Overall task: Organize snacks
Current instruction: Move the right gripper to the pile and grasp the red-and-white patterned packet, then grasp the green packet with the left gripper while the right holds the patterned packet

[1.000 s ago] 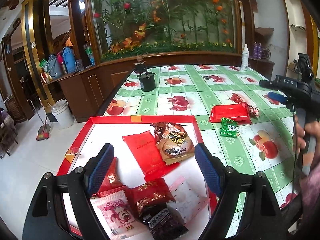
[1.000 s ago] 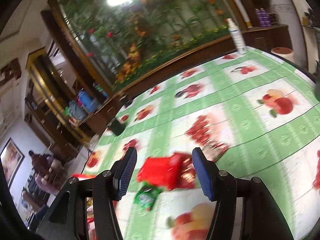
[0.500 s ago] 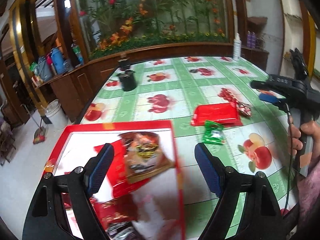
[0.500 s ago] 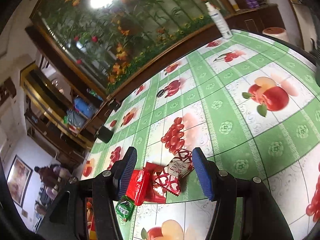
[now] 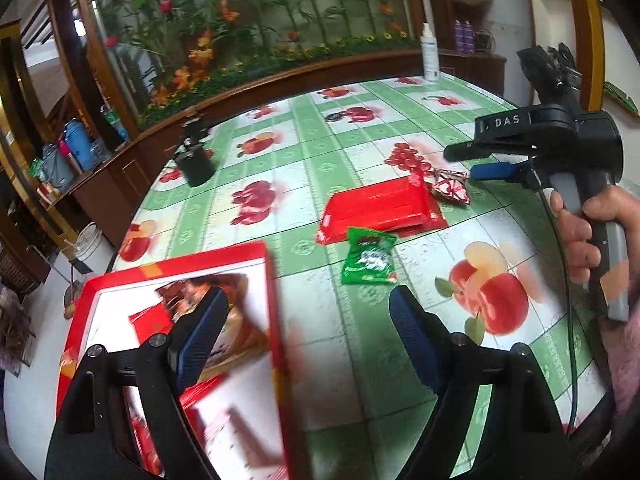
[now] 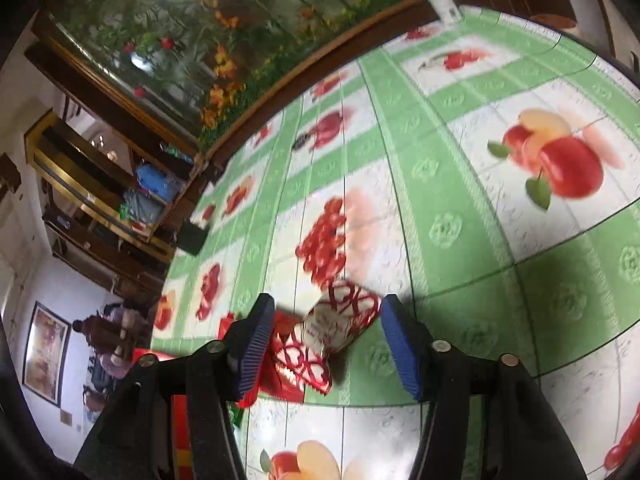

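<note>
A red tray [image 5: 276,300] with several snack packets sits at the table's near left. On the tablecloth lie a flat red packet [image 5: 380,208], a small green packet [image 5: 368,258] and a red-and-white patterned packet [image 5: 450,188]. My left gripper [image 5: 308,328] is open and empty over the tray's right edge. My right gripper [image 6: 328,344] is open, its jaws either side of the patterned packet [image 6: 332,336], close above it. It shows in the left wrist view [image 5: 492,160], held by a hand.
A black pot [image 5: 196,164] stands at the far left of the table, a white spray bottle [image 5: 430,54] at the far edge. A wooden planter ledge with flowers runs behind. The table's left edge [image 5: 132,220] drops to the floor.
My left gripper has swung right, off the tray's middle toward the loose packets. My right gripper has come down onto the patterned packet, which now lies between its jaws.
</note>
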